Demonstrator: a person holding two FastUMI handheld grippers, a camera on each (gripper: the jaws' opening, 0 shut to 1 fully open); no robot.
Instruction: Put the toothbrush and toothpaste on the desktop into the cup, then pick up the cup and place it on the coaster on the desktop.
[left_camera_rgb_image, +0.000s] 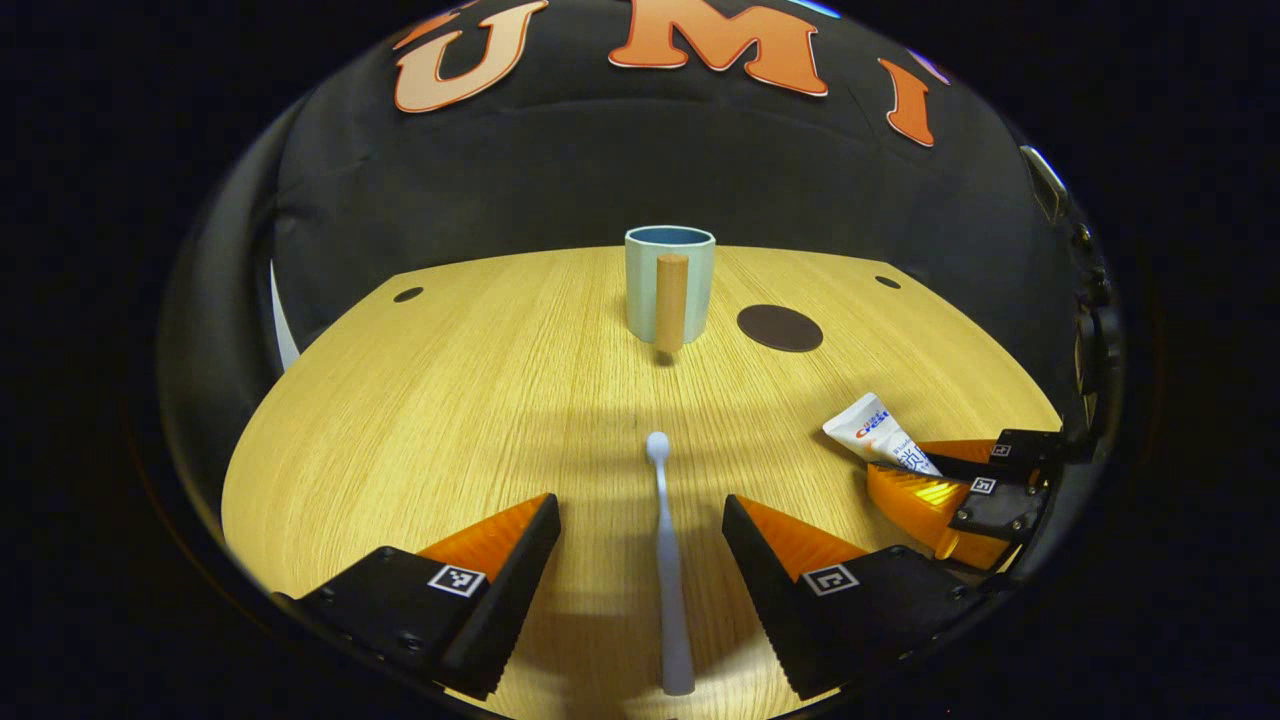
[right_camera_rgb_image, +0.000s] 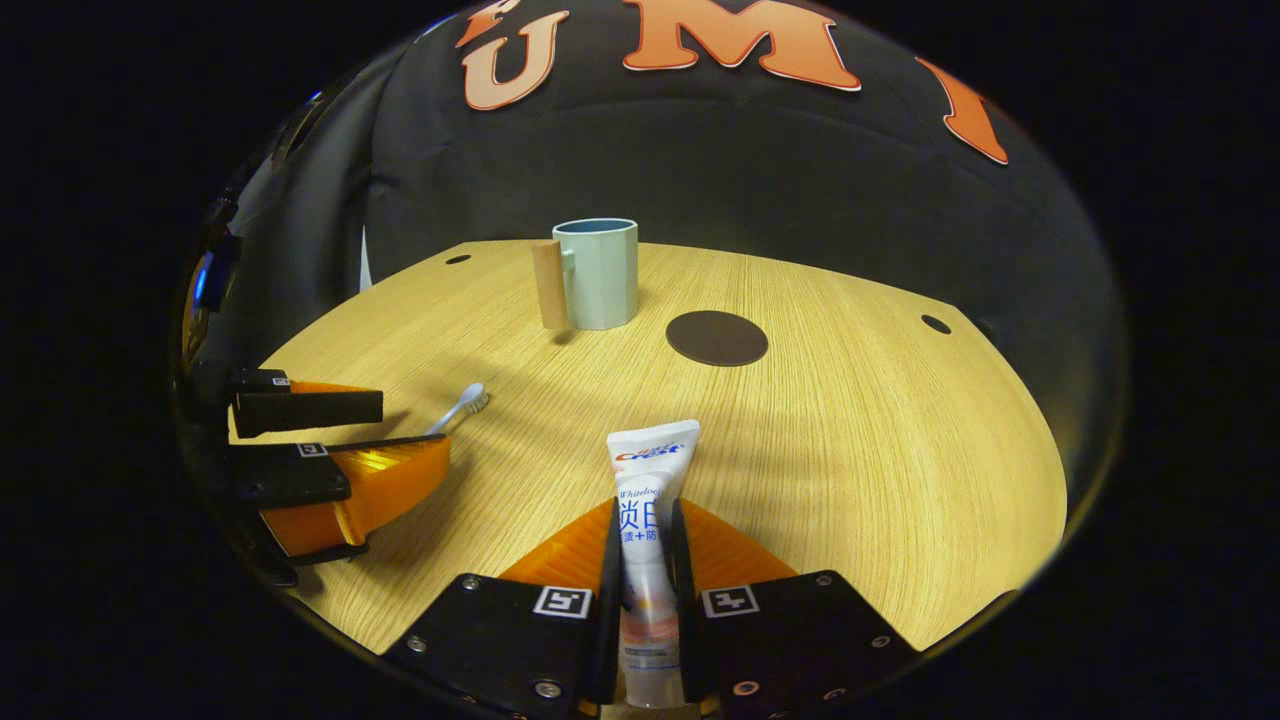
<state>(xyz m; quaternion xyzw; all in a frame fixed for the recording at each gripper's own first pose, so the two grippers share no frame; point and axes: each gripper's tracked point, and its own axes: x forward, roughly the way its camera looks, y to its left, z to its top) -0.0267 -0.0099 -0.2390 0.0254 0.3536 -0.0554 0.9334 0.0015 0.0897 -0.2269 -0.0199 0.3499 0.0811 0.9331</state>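
1. Step in hand: the first stage, loading the cup (left_camera_rgb_image: 670, 281). Neither item is in it yet.
2. Right gripper (right_camera_rgb_image: 645, 560): closed on the toothpaste (right_camera_rgb_image: 650, 500), both fingers pressing the tube's sides. The crimped end points ahead towards the cup. Whether the tube is lifted off the tabletop (right_camera_rgb_image: 850, 440) cannot be told.
3. Left gripper (left_camera_rgb_image: 640, 540): wide open, fingers either side of the toothbrush (left_camera_rgb_image: 668, 560) without touching it. It holds nothing.
4. Toothbrush: pale, slender, lying flat on the tabletop, head towards the cup. The handle runs between the open fingers.
5. Cup: pale blue-green, faceted, with a wooden bar handle. It stands upright at the far middle of the tabletop, well apart from both grippers.
6. Coaster (left_camera_rgb_image: 779, 327): dark, round, flat, bare, just beside the cup.
7. Next move, judged: the left gripper needs to close on the thin handle, squarely, since it could roll or slip. The right gripper needs to carry the tube over the cup's mouth, tip it downward and release.
8. Risk, judged: a long item dropped off-centre could tip the cup.
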